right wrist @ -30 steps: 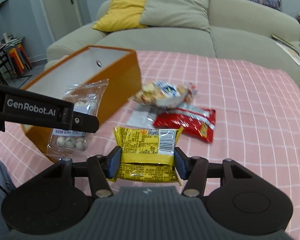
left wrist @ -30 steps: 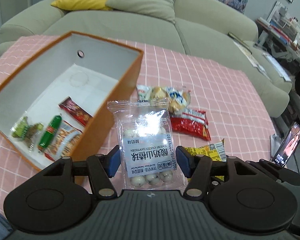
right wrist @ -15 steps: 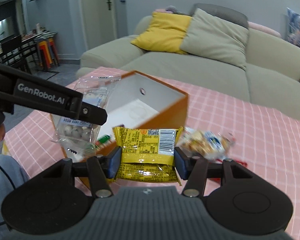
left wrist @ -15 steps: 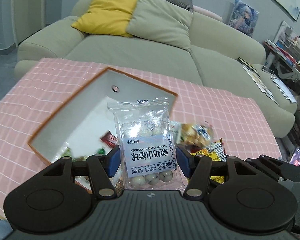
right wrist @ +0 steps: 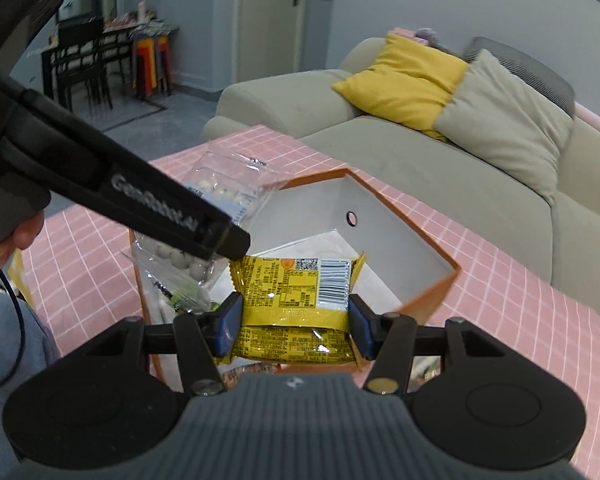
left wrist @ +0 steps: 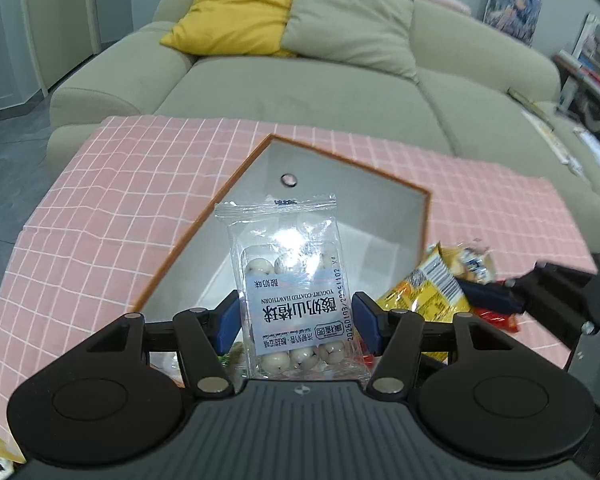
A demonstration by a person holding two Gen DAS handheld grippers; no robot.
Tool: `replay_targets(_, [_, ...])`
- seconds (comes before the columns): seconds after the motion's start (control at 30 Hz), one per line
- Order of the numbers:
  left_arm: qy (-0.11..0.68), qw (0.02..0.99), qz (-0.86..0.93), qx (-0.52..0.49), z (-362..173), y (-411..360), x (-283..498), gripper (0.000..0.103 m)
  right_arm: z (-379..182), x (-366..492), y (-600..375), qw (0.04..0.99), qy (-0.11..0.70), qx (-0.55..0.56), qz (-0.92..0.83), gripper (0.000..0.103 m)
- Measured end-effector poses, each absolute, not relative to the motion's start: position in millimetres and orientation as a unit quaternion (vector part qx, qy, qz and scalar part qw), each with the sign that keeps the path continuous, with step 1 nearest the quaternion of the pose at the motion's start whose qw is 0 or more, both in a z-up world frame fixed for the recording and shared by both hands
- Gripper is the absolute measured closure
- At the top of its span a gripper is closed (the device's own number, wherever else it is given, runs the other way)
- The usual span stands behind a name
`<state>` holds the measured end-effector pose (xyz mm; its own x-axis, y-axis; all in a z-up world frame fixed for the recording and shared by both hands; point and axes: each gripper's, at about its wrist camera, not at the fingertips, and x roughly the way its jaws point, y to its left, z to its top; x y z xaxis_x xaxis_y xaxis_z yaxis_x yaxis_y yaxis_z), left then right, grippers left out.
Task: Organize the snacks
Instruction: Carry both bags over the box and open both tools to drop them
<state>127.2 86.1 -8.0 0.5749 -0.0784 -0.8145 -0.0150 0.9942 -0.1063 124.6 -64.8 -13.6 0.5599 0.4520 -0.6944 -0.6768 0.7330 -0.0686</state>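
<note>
Both packets hang over the orange box (left wrist: 418, 216): left gripper (left wrist: 296, 322) jaws clamp the yogurt hawthorn bag (left wrist: 292, 280), right gripper (right wrist: 294, 322) jaws clamp the yellow packet (right wrist: 296, 300). Next, release both.

My left gripper (left wrist: 296, 324) and right gripper (right wrist: 294, 326) were matte black, with blue pads (left wrist: 226, 322) on the jaws, silver screws behind them, ribbed grey housings, white "GenRobot.AI" lettering, and bare skin on my hand (right wrist: 14, 240).

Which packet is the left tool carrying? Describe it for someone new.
Find the orange box on the pink checked cloth. Above its opening, the left tool holds a clear packet of white balls, unlike the yellow packet alongside.
</note>
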Motion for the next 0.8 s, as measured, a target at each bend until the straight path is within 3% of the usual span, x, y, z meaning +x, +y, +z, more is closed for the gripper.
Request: replay_targets(0.8, [0.554, 0.832, -0.020, -0.012, -79.9, 107.5, 177.2, 0.036, -83.1, 194.3, 6.3, 0.776, 0.395, -0.321, 0.372, 0.050])
